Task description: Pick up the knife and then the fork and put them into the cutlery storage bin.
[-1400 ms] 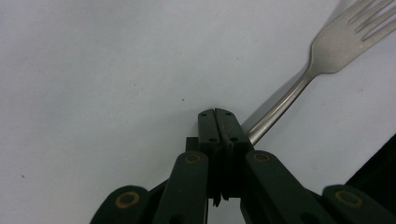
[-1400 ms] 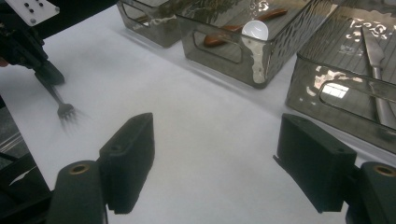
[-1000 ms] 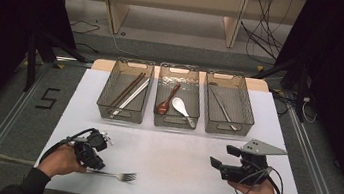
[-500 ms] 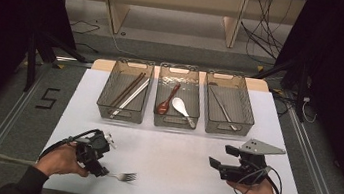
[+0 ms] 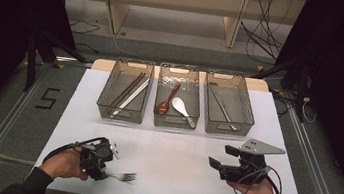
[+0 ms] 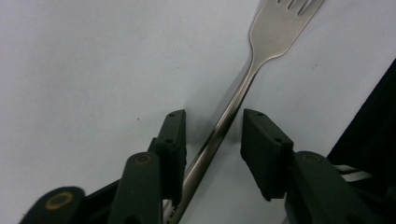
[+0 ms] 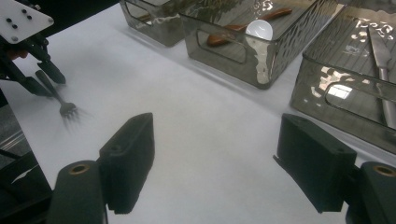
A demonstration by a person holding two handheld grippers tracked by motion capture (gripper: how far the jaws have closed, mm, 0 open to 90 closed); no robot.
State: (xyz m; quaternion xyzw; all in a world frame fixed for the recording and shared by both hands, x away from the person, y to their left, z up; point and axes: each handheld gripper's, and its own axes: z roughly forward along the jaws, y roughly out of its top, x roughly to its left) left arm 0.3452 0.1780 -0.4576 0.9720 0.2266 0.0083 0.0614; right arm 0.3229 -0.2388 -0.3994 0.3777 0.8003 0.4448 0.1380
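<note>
A metal fork is seen lying flat near the front-left corner of the white tabletop, tines pointing toward the middle of the front edge. The left claw is set astride its handle: in the left gripper view the handle runs up between the two black jaws, which have just been closing in, yet a gap is left on either side, so the fork is bracketed but not pinched. The right claw is held spread and empty above the front-right part of the tabletop, well apart from the fork; its wide-set jaws are shown in the right gripper view.

Three clear plastic bins are lined up along the far edge: chopsticks are kept in the left bin, spoons in the middle one, and a knife in the right one.

The fork is judged to be light, rigid and smooth, so slipping or swivelling between the pads is to be expected. A grip across the narrow handle, slightly behind the neck, is judged best, as the thin stem lies nearly flush with the tabletop and the jaws must be brought low before being pressed together
</note>
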